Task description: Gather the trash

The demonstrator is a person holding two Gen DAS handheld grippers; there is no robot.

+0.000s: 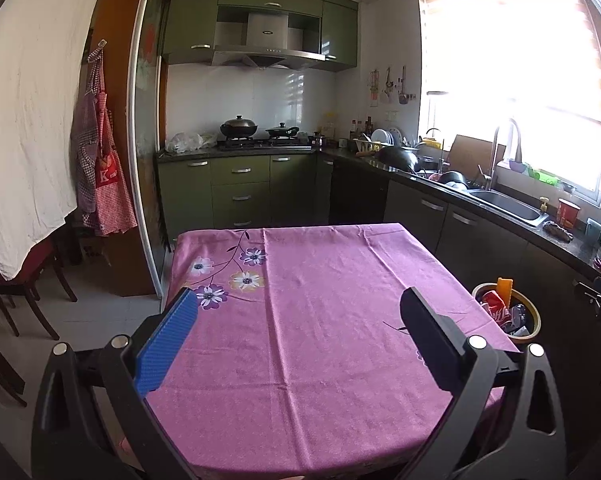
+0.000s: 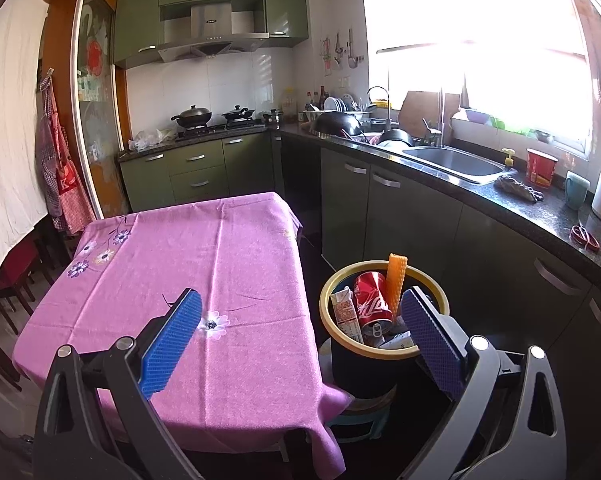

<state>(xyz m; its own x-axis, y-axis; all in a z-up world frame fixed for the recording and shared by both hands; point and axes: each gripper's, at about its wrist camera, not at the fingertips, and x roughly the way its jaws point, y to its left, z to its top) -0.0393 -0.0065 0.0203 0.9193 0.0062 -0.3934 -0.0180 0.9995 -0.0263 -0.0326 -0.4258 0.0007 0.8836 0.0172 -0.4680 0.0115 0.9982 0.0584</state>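
Observation:
A dark trash bin with a yellow rim [image 2: 323, 300] stands on a stool at the table's right side. It holds a red cola can [image 2: 371, 299], a small carton [image 2: 345, 312], an orange wavy piece [image 2: 396, 280] and other scraps. The bin also shows in the left wrist view [image 1: 534, 312]. My right gripper [image 2: 300, 310] is open and empty, its right finger just in front of the bin. My left gripper [image 1: 299, 312] is open and empty above the pink flowered tablecloth [image 1: 320, 320].
The table [image 2: 220, 280] fills the middle. A dark counter with a sink [image 2: 456, 164], a red cup [image 2: 540, 168] and scissors [image 2: 585, 237] runs along the right. A stove with pots [image 1: 256, 132] stands at the back. Chairs [image 1: 24, 284] and aprons [image 1: 104, 168] are at the left.

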